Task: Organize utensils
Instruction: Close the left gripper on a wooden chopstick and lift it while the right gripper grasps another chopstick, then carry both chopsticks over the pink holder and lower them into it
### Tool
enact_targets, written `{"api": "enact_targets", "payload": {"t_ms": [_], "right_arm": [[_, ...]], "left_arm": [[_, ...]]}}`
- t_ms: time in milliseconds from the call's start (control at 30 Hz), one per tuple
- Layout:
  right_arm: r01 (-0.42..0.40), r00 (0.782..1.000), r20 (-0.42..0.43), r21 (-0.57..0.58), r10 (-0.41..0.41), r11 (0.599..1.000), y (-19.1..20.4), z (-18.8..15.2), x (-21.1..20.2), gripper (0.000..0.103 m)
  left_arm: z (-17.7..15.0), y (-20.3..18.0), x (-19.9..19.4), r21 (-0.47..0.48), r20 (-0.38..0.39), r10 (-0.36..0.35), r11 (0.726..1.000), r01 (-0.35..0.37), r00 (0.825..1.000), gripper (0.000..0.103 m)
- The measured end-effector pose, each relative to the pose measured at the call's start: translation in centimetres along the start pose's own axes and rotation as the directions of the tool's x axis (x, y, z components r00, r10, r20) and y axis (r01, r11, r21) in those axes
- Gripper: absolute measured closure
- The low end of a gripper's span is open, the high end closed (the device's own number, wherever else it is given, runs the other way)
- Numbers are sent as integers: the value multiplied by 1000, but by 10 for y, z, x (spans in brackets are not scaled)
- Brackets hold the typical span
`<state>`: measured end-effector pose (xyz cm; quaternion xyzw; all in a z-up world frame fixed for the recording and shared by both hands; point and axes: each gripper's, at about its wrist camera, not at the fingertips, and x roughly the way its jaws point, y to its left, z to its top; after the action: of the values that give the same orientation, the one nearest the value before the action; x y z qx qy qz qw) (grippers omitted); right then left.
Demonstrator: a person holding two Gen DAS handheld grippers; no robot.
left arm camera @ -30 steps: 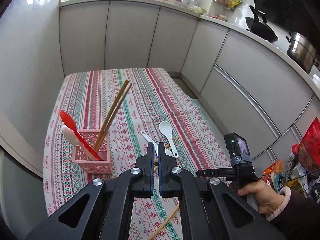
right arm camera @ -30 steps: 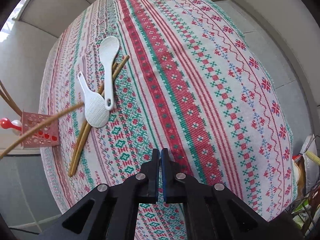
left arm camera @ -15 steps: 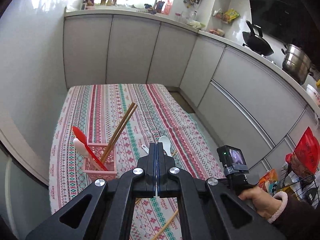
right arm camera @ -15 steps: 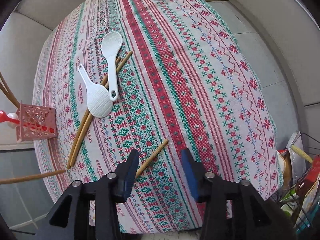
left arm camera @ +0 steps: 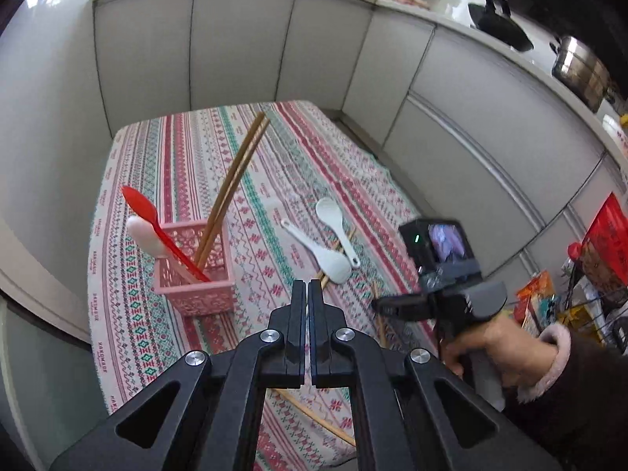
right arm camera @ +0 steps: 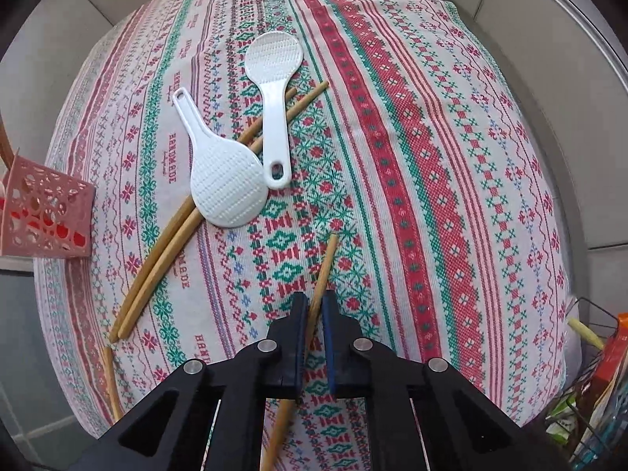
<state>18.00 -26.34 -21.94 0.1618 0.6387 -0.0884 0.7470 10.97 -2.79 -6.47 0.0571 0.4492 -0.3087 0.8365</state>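
Right wrist view, from the left edge across: I see the pink perforated plastic basket (right arm camera: 47, 212) standing on the counter (right arm camera: 451, 149), which wears a red-and-green patterned woven cloth. Next come two bamboo chopsticks (right arm camera: 157, 263) lying side by side, running from near-left up toward far-right and passing under two white plastic rice paddles (right arm camera: 225, 188). Then my right tool (right arm camera: 313, 306) is clamped on a single bamboo chopstick (right arm camera: 324, 271), which lies on the cloth with its long axis pointing away from me, leaning slightly right. A further stick (right arm camera: 111, 380) lies at the near-left edge.

In the left wrist view the basket (left arm camera: 194, 271) already holds a red plastic spoon (left arm camera: 157, 231), a pale spoon (left arm camera: 147, 237) and a pair of chopsticks (left arm camera: 231, 188) leaning up to the right. My left tool (left arm camera: 306, 294) is pressed together with nothing in it, hovering over the cloth.

I judge the job part done: four chopsticks and both paddles remain out.
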Motion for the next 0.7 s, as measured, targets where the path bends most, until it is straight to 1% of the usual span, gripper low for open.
{"api": "enact_targets", "payload": {"t_ms": [33, 67, 100, 133, 167, 233, 267, 300, 367, 467, 533, 567, 600, 633, 667, 700], "right_arm": [[-1, 1000, 3, -4, 1, 1000, -2, 3, -1, 97], [-1, 1000, 9, -12, 1, 1000, -8, 5, 0, 98], [1, 1000, 11, -23, -1, 1000, -8, 4, 1, 98], [5, 1000, 13, -34, -5, 999, -6, 6, 0, 97], [8, 1000, 16, -41, -7, 999, -5, 5, 0, 97], [7, 1000, 17, -47, -6, 999, 1, 3, 2, 97], [5, 1000, 16, -48, -5, 999, 2, 3, 1, 97], [1, 1000, 17, -47, 0, 999, 4, -10, 2, 97], [-8, 1000, 14, -45, 9, 999, 6, -6, 2, 97], [-17, 1000, 13, -53, 18, 998, 4, -6, 5, 97], [-20, 1000, 18, -67, 21, 998, 5, -9, 5, 97], [-19, 1000, 22, -77, 20, 997, 6, -8, 4, 97], [-18, 999, 27, -86, 20, 996, 1, -13, 5, 97], [-16, 999, 30, -95, 19, 995, 1, -14, 5, 97], [-16, 999, 35, -103, 19, 995, 2, -17, 5, 97], [-20, 999, 37, -108, 24, 994, 1, -20, 5, 97]], "left_arm": [[-6, 0, 9, 16, -57, -3, 1000, 4, 998, 99], [-13, 1, 20, 9, -123, -7, 1000, 8, 992, 96], [-22, 4, 31, -20, -190, -12, 1000, 9, 982, 86], [-31, 9, 45, -61, -257, -26, 998, 10, 966, 76], [-41, 14, 60, -93, -320, -28, 996, -2, 947, 74], [-59, 21, 89, -100, -408, 33, 992, -81, 912, 74], [-64, 22, 99, -98, -432, 55, 989, -108, 900, 74], [-68, 23, 108, -101, -441, 63, 988, -120, 895, 74], [-75, 25, 123, -109, -469, 77, 983, -145, 880, 75], [-75, 29, 130, -138, -453, 90, 976, -170, 887, 77], [-73, 30, 132, -163, -438, 85, 971, -172, 895, 81], [-72, 31, 135, -175, -439, 78, 970, -170, 895, 81], [-72, 32, 140, -180, -448, 74, 969, -171, 891, 82], [-74, 31, 146, -180, -465, 70, 968, -172, 882, 82], [-71, 29, 146, -170, -453, 89, 968, -184, 887, 84], [-69, 26, 148, -155, -453, 99, 970, -188, 886, 88]]}}
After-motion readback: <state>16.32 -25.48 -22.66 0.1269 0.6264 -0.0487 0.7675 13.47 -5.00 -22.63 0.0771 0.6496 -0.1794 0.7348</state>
